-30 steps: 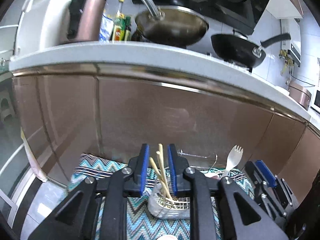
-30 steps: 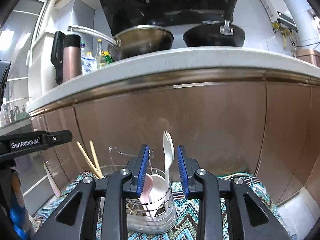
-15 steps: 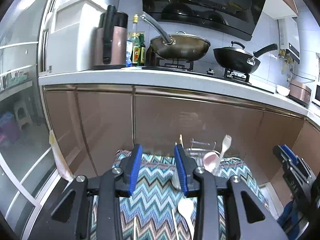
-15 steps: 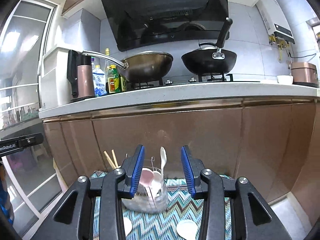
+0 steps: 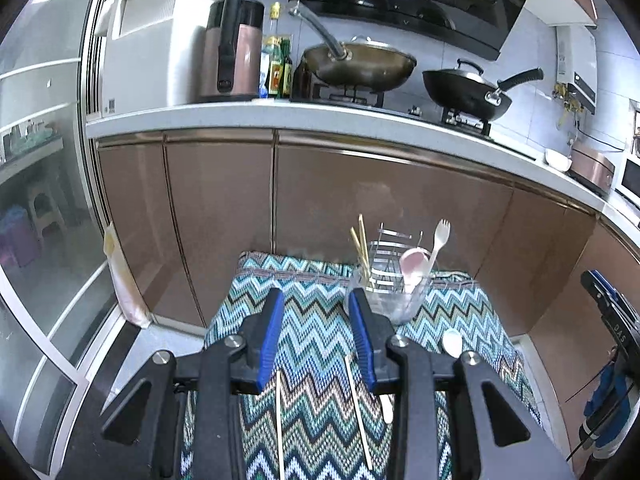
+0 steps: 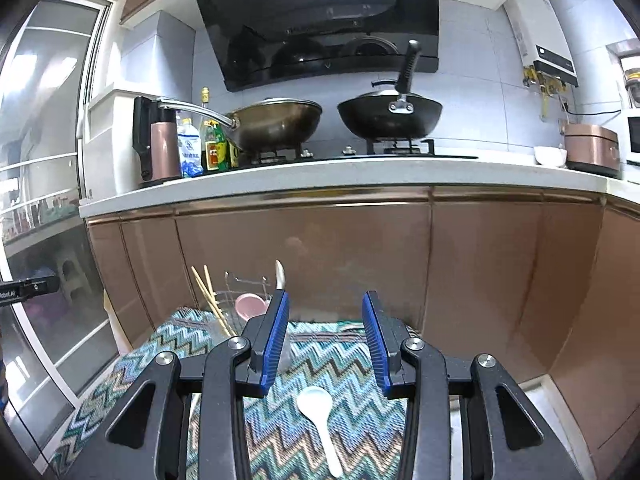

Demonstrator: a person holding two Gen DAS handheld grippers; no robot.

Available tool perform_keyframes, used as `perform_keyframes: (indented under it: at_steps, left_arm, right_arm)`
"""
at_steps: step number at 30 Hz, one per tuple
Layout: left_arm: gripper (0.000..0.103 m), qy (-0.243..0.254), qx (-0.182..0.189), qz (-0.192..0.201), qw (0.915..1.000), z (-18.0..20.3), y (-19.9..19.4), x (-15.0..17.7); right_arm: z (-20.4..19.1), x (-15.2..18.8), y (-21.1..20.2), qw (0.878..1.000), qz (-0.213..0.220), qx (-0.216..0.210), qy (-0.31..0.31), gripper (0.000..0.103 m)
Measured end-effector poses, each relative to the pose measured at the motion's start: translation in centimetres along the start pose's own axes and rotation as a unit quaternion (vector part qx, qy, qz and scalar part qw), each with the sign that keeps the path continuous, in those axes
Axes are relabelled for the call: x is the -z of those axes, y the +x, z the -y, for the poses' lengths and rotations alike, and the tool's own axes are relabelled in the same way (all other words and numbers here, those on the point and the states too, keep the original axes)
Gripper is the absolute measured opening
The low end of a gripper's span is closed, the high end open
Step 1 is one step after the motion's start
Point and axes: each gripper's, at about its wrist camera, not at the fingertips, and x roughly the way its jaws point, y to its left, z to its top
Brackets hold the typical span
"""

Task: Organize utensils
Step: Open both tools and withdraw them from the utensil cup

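Observation:
A clear utensil holder (image 5: 394, 304) stands at the far end of a zigzag mat (image 5: 460, 312), with chopsticks (image 5: 362, 248), a pink spoon (image 5: 414, 268) and a white spork (image 5: 439, 236) in it. My left gripper (image 5: 315, 312) hangs open and empty, back from the holder. Two loose chopsticks (image 5: 279, 420) and a white spoon (image 5: 452, 342) lie on the mat beneath it. My right gripper (image 6: 326, 320) is open and empty too, above the white spoon (image 6: 320, 412). Its left finger partly hides the holder (image 6: 236, 314).
Brown cabinet fronts (image 6: 400, 248) rise just behind the mat, under a white countertop (image 6: 360, 176) with two woks, a kettle and bottles. A glass sliding door (image 5: 48, 240) stands to the left. Grey floor (image 5: 160, 336) borders the mat.
Both grippers have pulled back and up from the holder with wider jaws. The chopsticks and spork that were between their pads now stand free in the holder.

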Motion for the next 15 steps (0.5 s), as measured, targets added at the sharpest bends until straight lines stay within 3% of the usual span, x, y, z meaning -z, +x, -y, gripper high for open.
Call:
perform_keyframes:
  at_steps: [15]
  left_arm:
    - [0.032,0.001,-0.012,-0.069,0.9975,0.6,3.9,3.2]
  right_arm:
    - [4.4,4.5,1.6,0.998,-0.065,-0.003,0.016,0.038]
